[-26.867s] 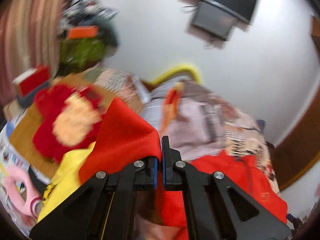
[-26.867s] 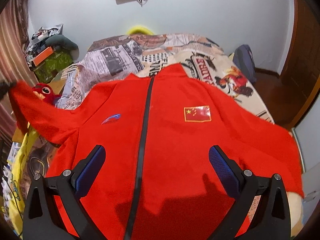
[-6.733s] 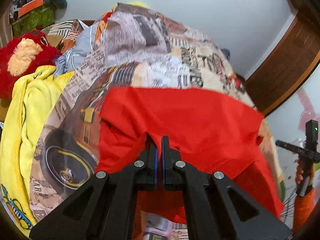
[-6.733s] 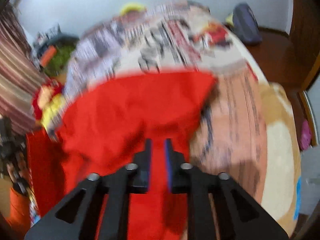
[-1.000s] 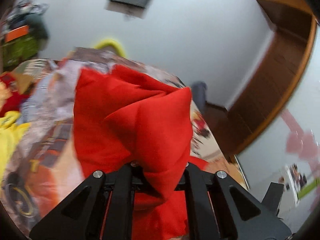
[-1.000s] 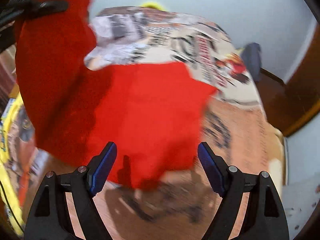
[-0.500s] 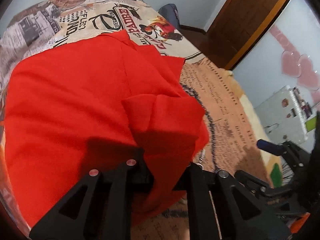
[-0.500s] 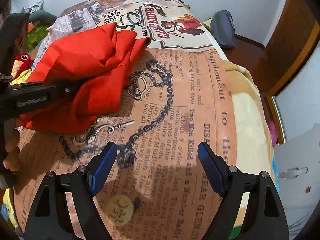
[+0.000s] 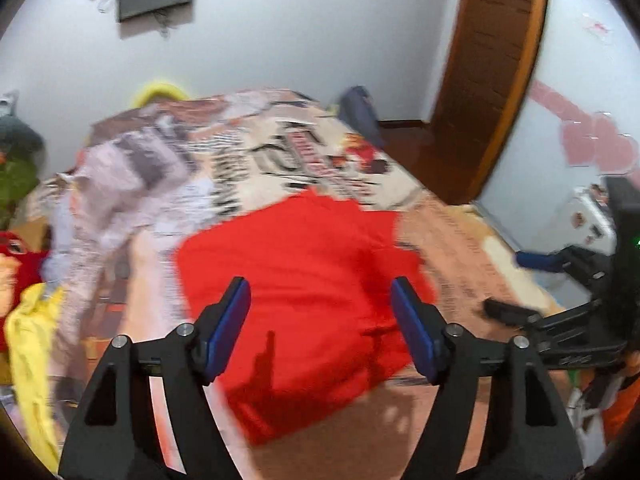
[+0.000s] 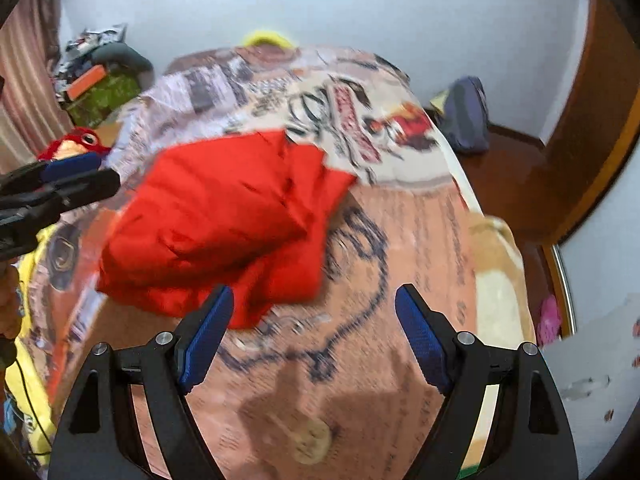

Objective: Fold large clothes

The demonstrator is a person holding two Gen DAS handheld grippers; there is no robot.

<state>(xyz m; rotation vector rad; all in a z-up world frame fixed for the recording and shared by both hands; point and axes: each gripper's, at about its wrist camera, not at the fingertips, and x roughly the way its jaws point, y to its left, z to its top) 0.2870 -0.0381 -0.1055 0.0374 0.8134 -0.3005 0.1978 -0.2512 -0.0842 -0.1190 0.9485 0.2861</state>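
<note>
The red jacket [image 9: 304, 280] lies folded into a thick bundle on the printed bedspread [image 9: 248, 152]; it also shows in the right wrist view [image 10: 224, 216]. My left gripper [image 9: 320, 320] is open and empty above the bundle's near side. My right gripper [image 10: 312, 328] is open and empty, just in front of the bundle's near right corner. The left gripper's fingers [image 10: 76, 176] show at the left edge of the right wrist view, beside the bundle. The right gripper [image 9: 536, 284] shows at the right of the left wrist view.
A yellow garment [image 9: 28, 344] and a red plush toy [image 10: 76, 140] lie at the bed's left side. A dark bag [image 10: 468, 116] sits on the floor by the wooden door [image 9: 488, 64]. Clutter [image 10: 96, 80] is stacked at the far left.
My left gripper has opened and let go of the red jacket, which now rests folded on the bed. Both grippers have pulled back from it.
</note>
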